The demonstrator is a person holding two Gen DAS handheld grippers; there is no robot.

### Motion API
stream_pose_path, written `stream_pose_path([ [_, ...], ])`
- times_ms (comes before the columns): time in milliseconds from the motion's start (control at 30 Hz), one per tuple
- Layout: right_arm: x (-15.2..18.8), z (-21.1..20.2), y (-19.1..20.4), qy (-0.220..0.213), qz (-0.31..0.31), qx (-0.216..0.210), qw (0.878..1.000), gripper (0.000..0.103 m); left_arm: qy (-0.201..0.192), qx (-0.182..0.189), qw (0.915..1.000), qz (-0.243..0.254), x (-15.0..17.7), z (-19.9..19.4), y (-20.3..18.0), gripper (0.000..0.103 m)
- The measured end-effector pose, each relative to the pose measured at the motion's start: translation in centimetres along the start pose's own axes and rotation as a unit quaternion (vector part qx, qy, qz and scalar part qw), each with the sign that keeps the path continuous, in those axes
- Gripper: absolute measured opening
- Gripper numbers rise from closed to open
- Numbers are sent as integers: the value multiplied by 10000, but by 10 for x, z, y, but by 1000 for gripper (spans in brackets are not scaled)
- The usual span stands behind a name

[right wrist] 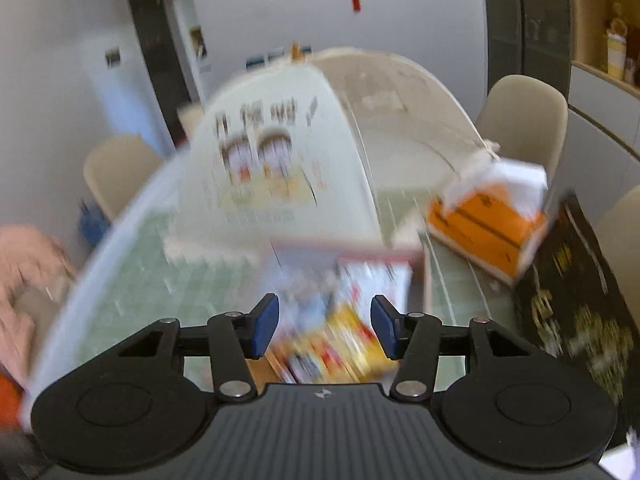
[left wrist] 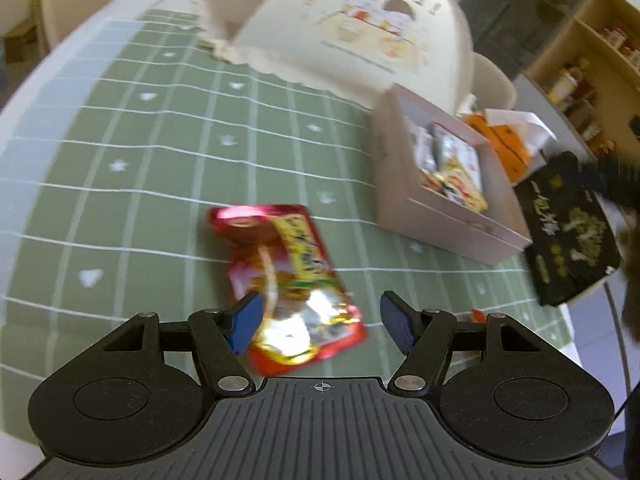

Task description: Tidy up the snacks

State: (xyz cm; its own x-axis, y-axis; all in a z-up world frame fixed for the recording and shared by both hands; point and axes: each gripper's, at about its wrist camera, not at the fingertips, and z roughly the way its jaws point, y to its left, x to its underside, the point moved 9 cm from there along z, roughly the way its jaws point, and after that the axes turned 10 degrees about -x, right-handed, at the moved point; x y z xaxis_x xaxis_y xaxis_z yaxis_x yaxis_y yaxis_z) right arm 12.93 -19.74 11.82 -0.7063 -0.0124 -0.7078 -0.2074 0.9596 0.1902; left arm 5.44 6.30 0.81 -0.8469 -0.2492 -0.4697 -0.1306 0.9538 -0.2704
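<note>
A red and yellow snack packet (left wrist: 288,284) lies flat on the green grid-lined tablecloth (left wrist: 132,184), to the left of the open pale cardboard box (left wrist: 436,220) and nearer the camera. The left gripper (left wrist: 322,322) hangs over the packet's near end with its blue pads spread wide; one pad (left wrist: 246,322) overlaps the packet's left edge in the view, the other stands clear to its right, and neither presses on it.

The box itself already holds several snack packets (left wrist: 452,160) standing packed together. Just beyond the box, on its far right side, sits an orange carton (left wrist: 508,144) with a white flap raised, and to the right of the box lies a black package (left wrist: 568,228) with gold lettering. Behind the box, further across the table, stands a cream dome-shaped cover (left wrist: 352,24) printed with two cartoon children.

In the blurred right wrist view, the right gripper (right wrist: 324,330) is over the box (right wrist: 416,276), its blue pads apart with nothing clamped; the packets (right wrist: 336,344) inside show between them
</note>
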Motion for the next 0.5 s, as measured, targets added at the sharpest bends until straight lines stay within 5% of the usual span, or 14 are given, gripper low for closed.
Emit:
stream_pose_path([
  [167,78,-2,-13,429,-159,306,9985,51,136,346,9985,409,-1,3,-19,70],
  [267,118,-6,-17,704,77,259,9972,51,118,138,9994,283,-1,10,-20,66],
  [367,137,-8,-2,755,106,-66,9971,51,-70,-128,9999,-82,-4,10,-5,66],
  [500,138,6,54,594,-59,-854,9946,66,-245,-348,9983,-399,-12,0,22,66],
])
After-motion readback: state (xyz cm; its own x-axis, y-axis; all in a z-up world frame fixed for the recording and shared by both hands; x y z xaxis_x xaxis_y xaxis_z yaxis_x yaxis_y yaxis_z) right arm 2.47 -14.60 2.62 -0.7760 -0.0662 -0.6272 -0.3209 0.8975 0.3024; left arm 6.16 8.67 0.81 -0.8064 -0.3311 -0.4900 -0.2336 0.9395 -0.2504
